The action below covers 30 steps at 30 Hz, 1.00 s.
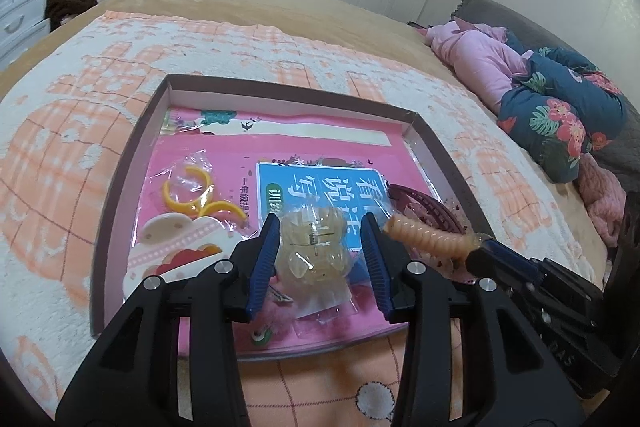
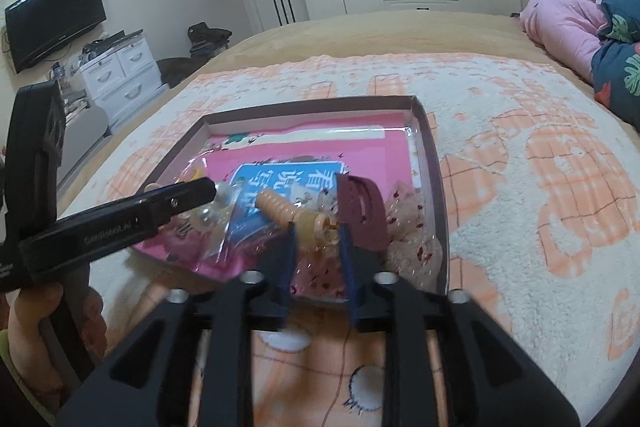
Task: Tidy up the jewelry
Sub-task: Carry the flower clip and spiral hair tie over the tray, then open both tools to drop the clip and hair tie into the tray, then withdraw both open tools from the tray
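Observation:
A shallow brown-rimmed box (image 1: 132, 143) (image 2: 434, 163) on the bed holds a pink book and bagged hair accessories. My left gripper (image 1: 322, 233) is shut on a clear amber claw clip in a plastic bag (image 1: 316, 247), held just above the book. My right gripper (image 2: 318, 237) is shut on the end of a peach spiral hair clip (image 2: 280, 209) (image 1: 428, 237), over the box's right side. A dark red comb clip (image 2: 360, 207) (image 1: 420, 203) lies beside it. Yellow rings in a bag (image 1: 192, 187) lie at the left.
The box rests on a white and orange blanket (image 2: 520, 187). Pink and floral bedding (image 1: 540, 95) is piled at the right. A spotted bagged item (image 2: 412, 247) fills the box's right corner. White wardrobes and drawers stand beyond the bed.

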Tool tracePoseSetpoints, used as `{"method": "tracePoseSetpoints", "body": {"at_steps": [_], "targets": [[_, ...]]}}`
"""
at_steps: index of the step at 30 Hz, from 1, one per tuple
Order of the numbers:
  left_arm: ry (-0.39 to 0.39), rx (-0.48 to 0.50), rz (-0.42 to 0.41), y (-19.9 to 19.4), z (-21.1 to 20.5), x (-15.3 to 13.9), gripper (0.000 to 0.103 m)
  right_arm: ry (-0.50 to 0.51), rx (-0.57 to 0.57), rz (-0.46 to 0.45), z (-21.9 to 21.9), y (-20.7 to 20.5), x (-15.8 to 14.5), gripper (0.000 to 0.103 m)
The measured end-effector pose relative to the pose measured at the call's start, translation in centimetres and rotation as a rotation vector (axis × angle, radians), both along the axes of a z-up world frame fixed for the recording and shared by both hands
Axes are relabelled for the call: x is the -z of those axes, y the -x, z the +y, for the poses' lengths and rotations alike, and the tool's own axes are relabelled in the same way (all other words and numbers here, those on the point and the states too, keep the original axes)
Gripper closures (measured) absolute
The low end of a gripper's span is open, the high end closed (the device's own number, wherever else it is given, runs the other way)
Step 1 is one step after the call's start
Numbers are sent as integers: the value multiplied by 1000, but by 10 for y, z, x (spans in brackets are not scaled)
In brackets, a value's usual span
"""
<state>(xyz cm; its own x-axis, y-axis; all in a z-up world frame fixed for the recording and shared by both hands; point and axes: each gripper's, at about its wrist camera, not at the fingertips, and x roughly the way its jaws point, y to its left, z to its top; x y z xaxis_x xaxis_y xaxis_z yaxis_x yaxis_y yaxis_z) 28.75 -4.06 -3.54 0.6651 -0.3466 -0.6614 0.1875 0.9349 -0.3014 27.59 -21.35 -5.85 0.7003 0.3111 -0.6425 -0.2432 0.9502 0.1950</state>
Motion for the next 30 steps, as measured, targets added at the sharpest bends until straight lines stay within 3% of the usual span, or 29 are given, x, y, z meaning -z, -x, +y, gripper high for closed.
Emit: {"method": "tracePoseSetpoints", "body": {"at_steps": [9, 14, 30], "targets": [[-9, -10, -26, 17, 5, -16, 70, 17, 1, -27, -6, 23, -13, 73], [-28, -23, -42, 37, 11, -24, 64, 30, 6, -48, -9, 42, -21, 69], [-80, -63, -136, 128, 30, -44, 32, 70, 21, -159, -14, 114, -43, 44]]}}
